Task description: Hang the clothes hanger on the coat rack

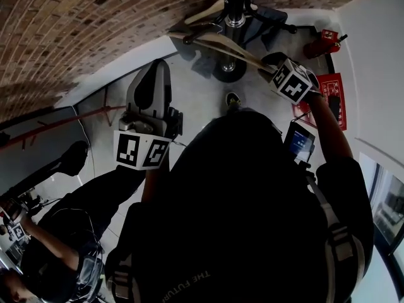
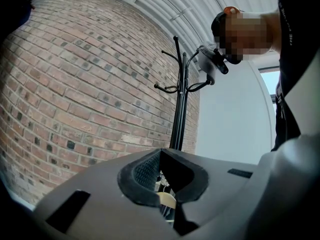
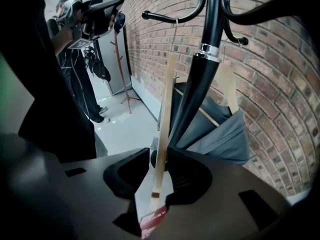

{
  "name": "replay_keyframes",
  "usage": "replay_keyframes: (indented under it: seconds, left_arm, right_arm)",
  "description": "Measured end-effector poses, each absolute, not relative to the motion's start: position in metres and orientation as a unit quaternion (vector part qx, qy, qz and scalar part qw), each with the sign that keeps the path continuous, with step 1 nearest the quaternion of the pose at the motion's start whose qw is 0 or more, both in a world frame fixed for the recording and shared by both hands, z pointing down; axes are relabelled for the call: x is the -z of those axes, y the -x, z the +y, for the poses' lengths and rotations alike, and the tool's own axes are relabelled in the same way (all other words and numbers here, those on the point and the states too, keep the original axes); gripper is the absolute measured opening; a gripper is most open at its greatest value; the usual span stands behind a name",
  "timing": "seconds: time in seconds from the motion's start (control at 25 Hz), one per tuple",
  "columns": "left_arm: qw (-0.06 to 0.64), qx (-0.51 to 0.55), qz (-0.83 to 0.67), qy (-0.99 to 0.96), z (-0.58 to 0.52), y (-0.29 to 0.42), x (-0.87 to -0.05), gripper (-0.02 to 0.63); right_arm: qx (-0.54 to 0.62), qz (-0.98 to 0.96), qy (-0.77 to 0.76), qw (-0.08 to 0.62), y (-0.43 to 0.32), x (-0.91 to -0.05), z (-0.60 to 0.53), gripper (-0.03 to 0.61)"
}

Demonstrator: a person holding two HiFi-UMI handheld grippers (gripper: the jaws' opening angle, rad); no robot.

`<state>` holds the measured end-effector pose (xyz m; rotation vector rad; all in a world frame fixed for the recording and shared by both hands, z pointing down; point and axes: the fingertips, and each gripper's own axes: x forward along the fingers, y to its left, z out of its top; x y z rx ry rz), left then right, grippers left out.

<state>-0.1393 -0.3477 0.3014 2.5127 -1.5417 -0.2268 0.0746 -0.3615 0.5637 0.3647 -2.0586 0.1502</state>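
Note:
The black coat rack (image 1: 235, 8) (image 2: 179, 109) (image 3: 202, 79) stands against the brick wall. A pale wooden hanger (image 1: 221, 46) (image 3: 164, 119) has its wire hook over one of the rack's arms. In the right gripper view its lower end hangs between the jaws of my right gripper (image 3: 159, 184) (image 1: 278, 65), which is open, with floor showing beside the wood. A second hanger (image 3: 226, 81) holds a grey-blue garment (image 3: 215, 131) on the rack. My left gripper (image 1: 150, 90) (image 2: 167, 194) is shut and empty, held low and away from the rack.
A brick wall (image 2: 75, 84) runs behind the rack. A red fire extinguisher (image 1: 325, 43) and a red sign (image 1: 331, 93) lie at the right. Another person (image 1: 57, 257) (image 3: 70, 29) stands nearby, beside a second, wooden rack (image 3: 120, 69).

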Motion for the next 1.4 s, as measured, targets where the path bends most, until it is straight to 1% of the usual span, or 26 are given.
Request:
replay_keyframes:
  seconds: [0.2,0.32,0.44,0.52,0.56,0.64,0.76,0.88,1.16,1.4]
  left_arm:
    - [0.094,0.078,-0.516,-0.848,-0.348,0.138,-0.303,0.014]
    - [0.095,0.080,-0.514,-0.849,-0.348,0.138,-0.303,0.014]
    - [0.096,0.082,-0.514,-0.849,-0.347,0.141,-0.303,0.014]
    - [0.096,0.083,-0.513,-0.849,-0.346,0.140,-0.303,0.014]
    - [0.096,0.083,-0.512,-0.850,-0.345,0.140,-0.303,0.014]
    - [0.095,0.082,-0.511,-0.850,-0.344,0.140,-0.304,0.014]
    - [0.094,0.083,-0.508,-0.852,-0.341,0.138,-0.304,0.014]
    - [0.095,0.082,-0.505,-0.854,-0.337,0.136,-0.305,0.014]
    - [0.095,0.080,-0.506,-0.854,-0.334,0.134,-0.305,0.014]
    - [0.096,0.079,-0.507,-0.853,-0.330,0.135,-0.306,0.014]
  right_arm:
    - [-0.021,-0.847,-0.162,0.506,-0.082,-0.542,-0.368,0.121]
    - [-0.013,-0.859,-0.178,0.480,-0.080,-0.512,-0.372,0.121]
    - [-0.005,-0.878,-0.191,0.439,-0.068,-0.477,-0.367,0.121]
    - [-0.008,-0.899,-0.203,0.389,-0.057,-0.447,-0.364,0.116]
    - [-0.009,-0.910,-0.213,0.356,-0.052,-0.428,-0.364,0.098]
    - [0.001,-0.927,-0.242,0.285,-0.043,-0.388,-0.367,0.040]
    - [0.035,-0.938,-0.285,0.192,-0.038,-0.336,-0.369,0.023]
    - [0.051,-0.940,-0.306,0.140,-0.036,-0.309,-0.368,0.018]
    - [0.020,-0.935,-0.340,0.098,-0.045,-0.312,-0.371,0.018]
    - [0.021,-0.931,-0.354,0.088,-0.050,-0.308,-0.373,0.017]
